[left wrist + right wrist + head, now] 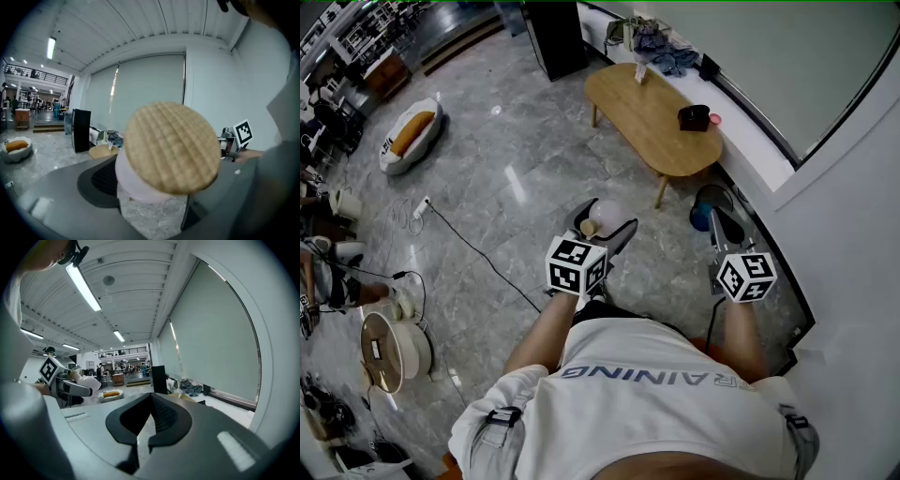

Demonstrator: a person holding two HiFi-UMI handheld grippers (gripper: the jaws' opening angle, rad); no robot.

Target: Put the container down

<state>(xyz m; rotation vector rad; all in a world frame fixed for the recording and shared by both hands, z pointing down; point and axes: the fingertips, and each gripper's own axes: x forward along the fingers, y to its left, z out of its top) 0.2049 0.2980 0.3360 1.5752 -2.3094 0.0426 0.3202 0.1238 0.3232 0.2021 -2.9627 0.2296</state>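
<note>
A pale round container [604, 215] with a woven tan lid [589, 228] hangs in the air above the marble floor, held sideways. My left gripper [602, 228] is shut on it, jaws set wide around its body. In the left gripper view the lid [171, 147] faces the camera and the pale body [133, 185] sits between the two dark jaws of the left gripper [154, 190]. My right gripper [719, 223] is held beside it at the right; in its own view the right gripper [140, 439] is shut with nothing in it.
An oval wooden table [637, 103] stands ahead with a black object [694, 118] on it. Clothes [661, 47] lie on the window ledge. A black cabinet [555, 36] stands beyond. A cable [478, 253] and a round white appliance [389, 349] lie at the left.
</note>
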